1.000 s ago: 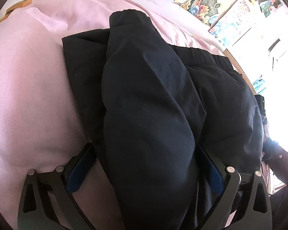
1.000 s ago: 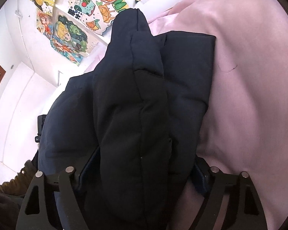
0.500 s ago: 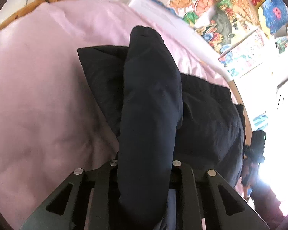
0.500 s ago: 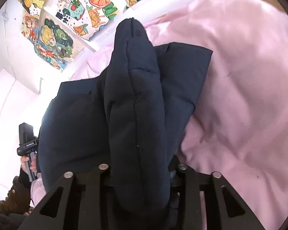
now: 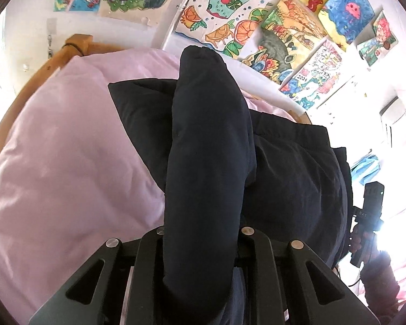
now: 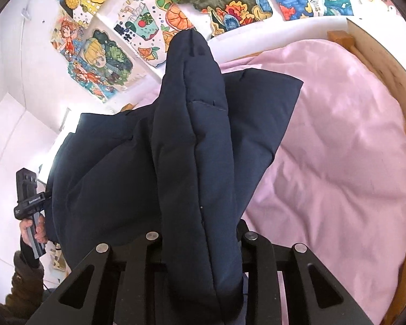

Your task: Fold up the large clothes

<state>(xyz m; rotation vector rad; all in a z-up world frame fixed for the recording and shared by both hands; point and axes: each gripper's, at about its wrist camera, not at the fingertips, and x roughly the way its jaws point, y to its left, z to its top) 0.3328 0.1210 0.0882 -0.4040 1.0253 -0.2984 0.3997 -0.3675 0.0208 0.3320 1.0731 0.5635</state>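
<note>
Through my left wrist camera, the left gripper [image 5: 203,246] has its jaws clenched on a thick fold of a dark navy padded jacket [image 5: 284,178], lifted off the pink duvet [image 5: 62,168] of a wooden-framed bed [image 5: 38,73], the rest still draped there. Through my right wrist camera, the right gripper [image 6: 200,246] has just closed its jaws on another fold of the jacket, children's drawings [image 6: 146,29] on the wall beyond. I judge the fold barely begun: edges gripped and raised, nothing laid over yet.
</note>
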